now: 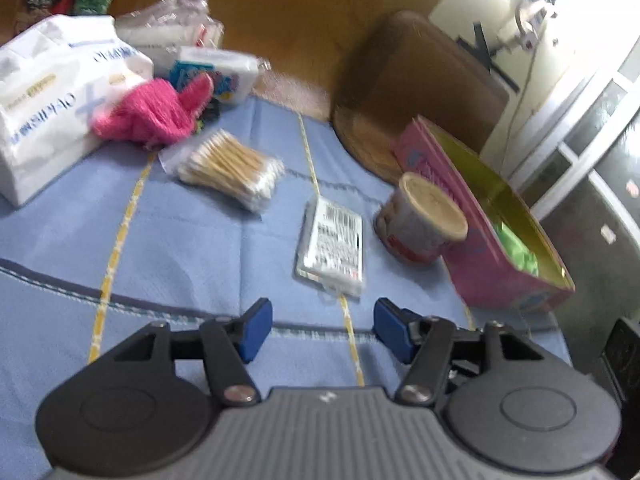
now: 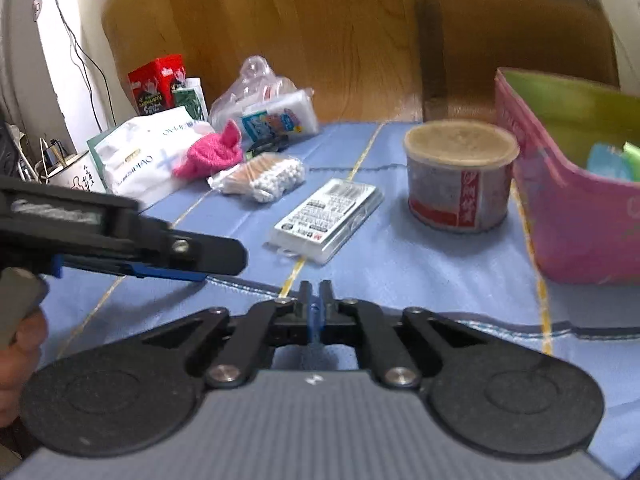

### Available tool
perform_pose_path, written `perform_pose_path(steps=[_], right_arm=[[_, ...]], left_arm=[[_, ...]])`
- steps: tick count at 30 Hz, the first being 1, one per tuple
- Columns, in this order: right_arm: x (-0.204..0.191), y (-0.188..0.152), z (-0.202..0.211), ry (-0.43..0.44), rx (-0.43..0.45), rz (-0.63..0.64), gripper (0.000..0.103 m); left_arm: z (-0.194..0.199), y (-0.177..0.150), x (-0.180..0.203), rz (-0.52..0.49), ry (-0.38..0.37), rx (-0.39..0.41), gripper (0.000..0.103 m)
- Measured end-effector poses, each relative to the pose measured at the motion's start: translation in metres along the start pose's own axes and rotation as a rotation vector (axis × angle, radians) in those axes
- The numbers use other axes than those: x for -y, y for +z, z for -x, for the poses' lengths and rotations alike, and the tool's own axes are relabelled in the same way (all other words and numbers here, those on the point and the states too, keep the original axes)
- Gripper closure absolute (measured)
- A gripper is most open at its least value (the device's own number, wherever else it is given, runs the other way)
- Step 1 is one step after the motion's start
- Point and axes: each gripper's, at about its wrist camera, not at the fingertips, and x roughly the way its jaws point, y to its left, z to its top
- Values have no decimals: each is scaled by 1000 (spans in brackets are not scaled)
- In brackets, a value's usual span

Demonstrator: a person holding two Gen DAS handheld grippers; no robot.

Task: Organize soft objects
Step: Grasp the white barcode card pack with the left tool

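Note:
A pink fuzzy glove (image 1: 154, 114) lies on the blue cloth at the far left, against a white soft pack (image 1: 52, 100); both also show in the right wrist view, the glove (image 2: 212, 156) and the pack (image 2: 148, 156). A bag of cotton swabs (image 1: 232, 170) (image 2: 264, 178) lies just in front of the glove. A pink box (image 1: 492, 224) (image 2: 576, 200) with a green lining stands open at the right. My left gripper (image 1: 322, 330) is open and empty above the cloth; it also shows from the side in the right wrist view (image 2: 192, 268). My right gripper (image 2: 316, 292) is shut and empty.
A flat white packet with a barcode (image 1: 332, 248) (image 2: 328, 220) and a round lidded tub (image 1: 424, 220) (image 2: 460, 176) lie mid-cloth. Clear plastic bags (image 1: 180, 24) and red and green cartons (image 2: 160, 84) crowd the far left. A brown chair back (image 1: 416, 80) stands behind the table.

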Motion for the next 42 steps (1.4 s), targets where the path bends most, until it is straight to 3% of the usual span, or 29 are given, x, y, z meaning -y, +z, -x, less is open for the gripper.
perform_pose_path(steps=[1,2,4,7,8,10,12,15,21,22,23,24,25,26,27,29,35,38,40,42], right_arm=[[0,3,-2,-4,1,-6,72],[1,7,-4,-7,9,-15,64],[1,17,-16,-17,21,-47,29],[-3,29,-40,-40,15,-87,18],[-10,34,-52,-63,-7,-84,18],[-17,37,-67,-76,-28,-63,20],[-25,36,-70,-101,-31,29,35],[-20,26,-54,-40,-28,42,36],[-16,-12,3,89,11,-19,36],[-14,-17,10,114,19,-46,36],[-11,-20,17,105,39,-70,36],[-8,-21,24,68,62,-75,75],[-1,-21,28,83,66,-93,86],[6,-21,32,89,70,-132,87],[14,-21,35,65,70,-151,87],[22,-21,39,43,78,-158,88],[33,-25,43,98,74,-183,84],[32,-26,47,84,74,-157,69],[39,-28,54,72,74,-120,45],[36,-32,57,44,67,-69,41]], left_arm=[[5,2,-2,8,3,22,45],[11,5,-5,14,11,41,45],[21,8,-11,28,33,67,45],[30,11,-21,52,65,82,46],[32,12,-24,59,100,90,46],[34,12,-30,76,92,85,46],[34,11,-35,104,53,71,46],[27,10,-30,93,30,45,46],[-15,1,9,54,-129,-122,43],[-20,-1,17,31,-103,-128,38],[-24,-5,26,2,-30,-122,41],[-26,-6,31,-19,-28,-109,41],[-27,-5,35,-15,-49,-108,47],[-28,-3,39,1,-74,-118,56],[-29,0,43,9,-92,-125,59],[-30,3,54,5,-109,-132,59],[-48,-6,72,-32,-110,-194,57],[-50,-12,66,-36,-93,-209,57],[-50,-12,64,-35,-99,-217,54],[-49,-13,63,-37,-114,-226,52]])
